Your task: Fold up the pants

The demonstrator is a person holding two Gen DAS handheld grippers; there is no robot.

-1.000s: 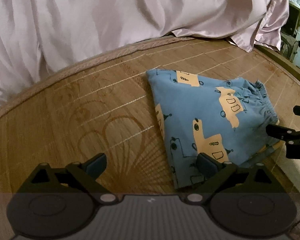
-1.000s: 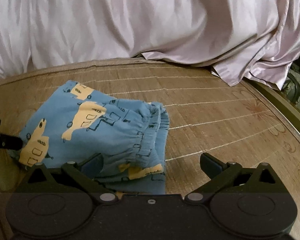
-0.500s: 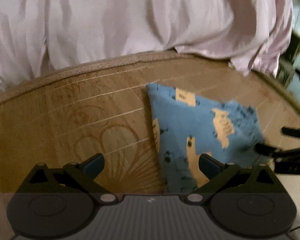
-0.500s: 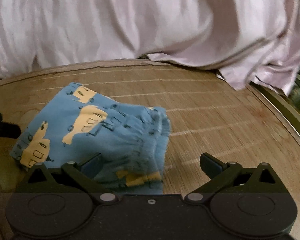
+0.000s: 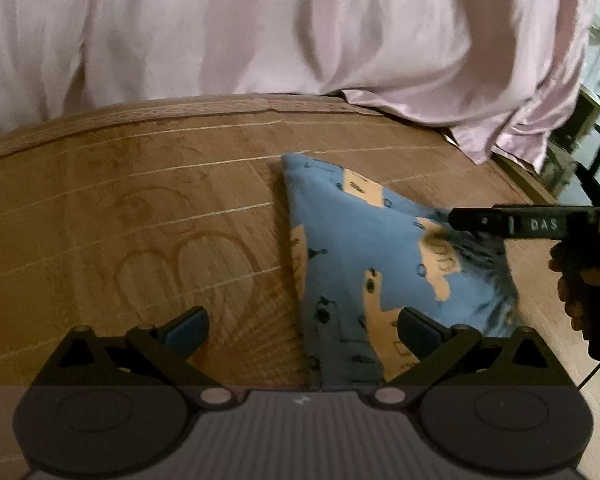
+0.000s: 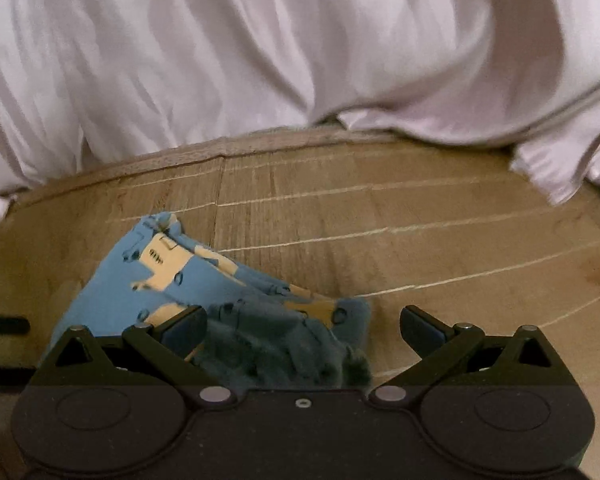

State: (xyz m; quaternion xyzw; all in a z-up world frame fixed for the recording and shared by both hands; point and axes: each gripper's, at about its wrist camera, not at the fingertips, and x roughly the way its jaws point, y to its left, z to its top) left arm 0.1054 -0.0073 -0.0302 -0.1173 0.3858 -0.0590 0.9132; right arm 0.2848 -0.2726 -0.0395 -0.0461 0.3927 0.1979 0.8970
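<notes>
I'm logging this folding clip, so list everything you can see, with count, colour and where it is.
pants: one, blue with yellow print, folded on the mat, centre-right.
mat: one, brown woven, underneath the pants.
sheet: one, pale pink, draped behind the mat.
left gripper: one, black, open, over the pants' near edge.
right gripper: one, black, open, over the pants' gathered end.
hand: one, at the right edge, holding the right gripper.
</notes>
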